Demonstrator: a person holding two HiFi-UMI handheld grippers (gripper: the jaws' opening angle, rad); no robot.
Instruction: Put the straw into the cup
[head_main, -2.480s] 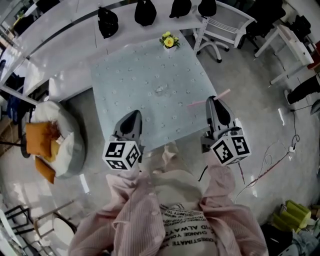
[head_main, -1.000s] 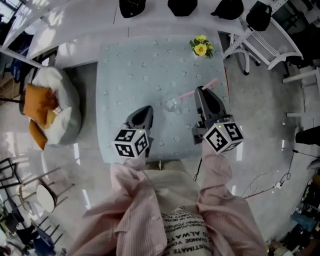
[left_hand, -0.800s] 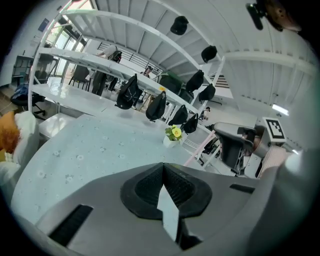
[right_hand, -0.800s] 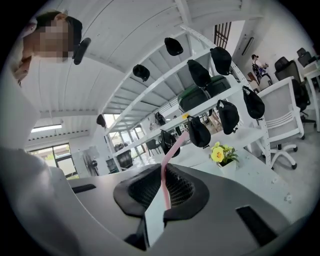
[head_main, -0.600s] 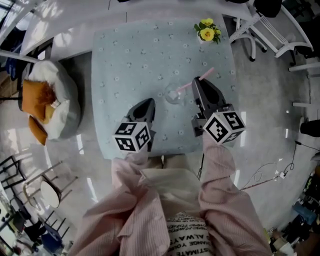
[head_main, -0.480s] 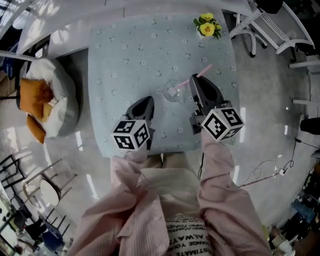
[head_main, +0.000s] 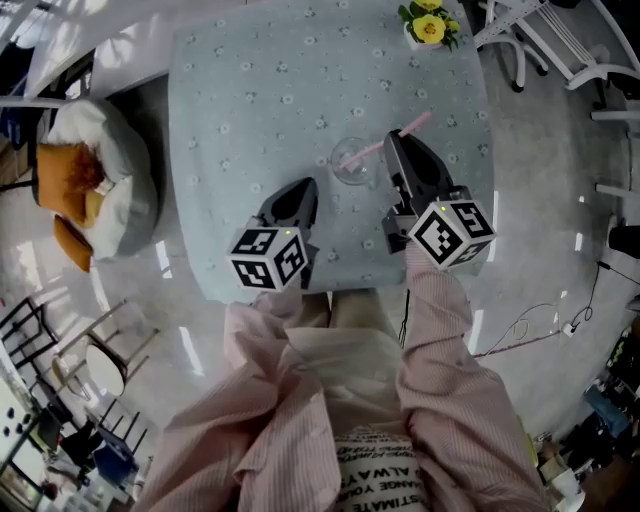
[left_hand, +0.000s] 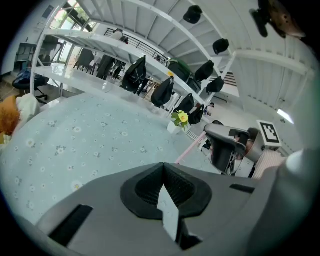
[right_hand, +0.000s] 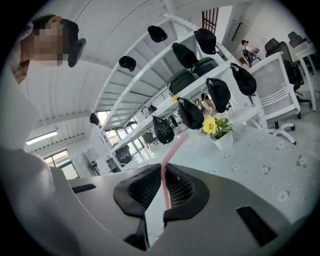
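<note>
Two risks. Head view: the right gripper (head_main: 393, 142) slants the straw (head_main: 410, 128) toward the cup (head_main: 352, 162) at mid-table, and a push on the rim could topple it.

Left gripper view: the left gripper (left_hand: 163, 187) has its jaws together and empty, near the cup but not steadying it.

Right gripper view: the jaws pinch the straw narrowly, so it may swivel.

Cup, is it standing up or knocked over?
Standing up: seen from above, the clear cup shows its round rim facing upward on the table.
</note>
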